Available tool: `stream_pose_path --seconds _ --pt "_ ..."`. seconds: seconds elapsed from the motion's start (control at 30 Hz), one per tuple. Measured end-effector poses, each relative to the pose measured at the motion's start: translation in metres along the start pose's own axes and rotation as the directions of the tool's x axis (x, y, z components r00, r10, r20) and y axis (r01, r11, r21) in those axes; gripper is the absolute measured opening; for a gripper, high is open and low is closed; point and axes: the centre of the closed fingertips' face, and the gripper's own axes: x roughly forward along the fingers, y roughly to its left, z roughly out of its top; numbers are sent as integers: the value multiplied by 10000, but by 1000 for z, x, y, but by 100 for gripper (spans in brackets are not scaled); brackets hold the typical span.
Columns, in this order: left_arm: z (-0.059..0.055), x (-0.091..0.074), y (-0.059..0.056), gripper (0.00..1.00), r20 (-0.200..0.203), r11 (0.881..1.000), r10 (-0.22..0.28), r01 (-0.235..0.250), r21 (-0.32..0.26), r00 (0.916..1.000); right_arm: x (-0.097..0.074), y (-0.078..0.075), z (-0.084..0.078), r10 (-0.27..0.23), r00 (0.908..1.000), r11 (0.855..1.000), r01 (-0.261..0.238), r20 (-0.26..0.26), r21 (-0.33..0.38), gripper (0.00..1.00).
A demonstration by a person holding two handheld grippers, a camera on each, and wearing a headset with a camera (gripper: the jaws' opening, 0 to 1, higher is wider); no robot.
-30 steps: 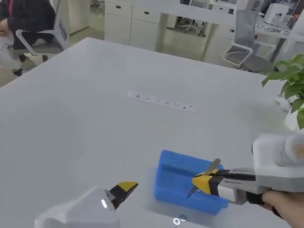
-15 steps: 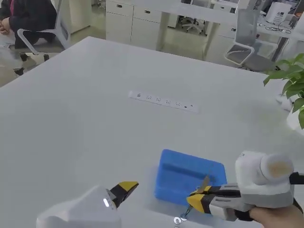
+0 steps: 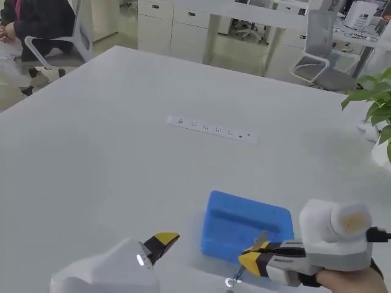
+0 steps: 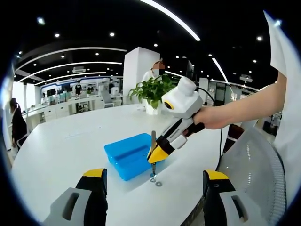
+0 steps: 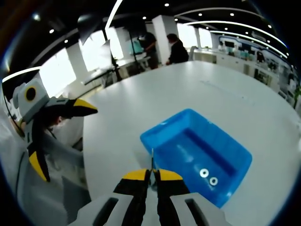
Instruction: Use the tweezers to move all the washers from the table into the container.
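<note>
- My right hand-held gripper [image 3: 247, 261] is clamped shut on the tweezers [image 5: 152, 159]. They stick out ahead of its jaws and point down at the bench [image 3: 122, 152], so the fine tips can do picking that the broad jaws could not.
- The tweezer tips hang right over a washer [image 3: 229, 282] lying on the bench just below this hand-held gripper. I cannot tell whether they touch it yet.
- The left gripper view shows a second washer [image 4: 159, 183] just beside the first one.
- The blue container [image 3: 214, 238] sits just ahead of my right hand-held gripper. I judge that it is this near the loose washers to keep each carry short.
- Two washers [image 5: 204, 173] already lie inside the container, ahead and to the right of my jaws.
- My left hand-held gripper [image 3: 168, 238] has its jaws spread wide and holds nothing. It sits off to the left, apart from the container, probably to stay out of the way.
</note>
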Motion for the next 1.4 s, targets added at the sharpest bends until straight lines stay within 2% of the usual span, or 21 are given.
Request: stream_pose_path --seconds 0.23,0.33,0.43,0.57,1.07,1.2,1.4 --pt "0 -1 0 85 -16 10000 -8 8 -4 10000 2 3 -3 -66 9998 9986 55 -197 -530 4" --pt "0 -1 0 85 -13 10000 -10 10 8 10000 2 3 -3 -9 9998 9992 1 -210 -401 4" --pt "-1 -1 0 84 -50 10000 -8 8 49 10000 1 7 -4 268 9994 9996 -269 -209 -59 4" --pt "-1 0 0 84 -59 10000 -4 5 72 10000 0 9 -6 326 9990 9994 -331 -290 -143 4" --pt "-2 0 0 83 -154 9998 -4 7 185 9999 0 22 -12 291 9979 9939 -350 -572 -1049 3" --pt "-2 0 -1 83 -180 9998 -4 7 208 9998 -4 20 -12 189 9984 9937 -245 -524 -1092 3" --pt "-2 0 -1 82 -196 9997 -17 22 240 9998 -16 19 0 287 9996 9979 -283 61 -581 3"
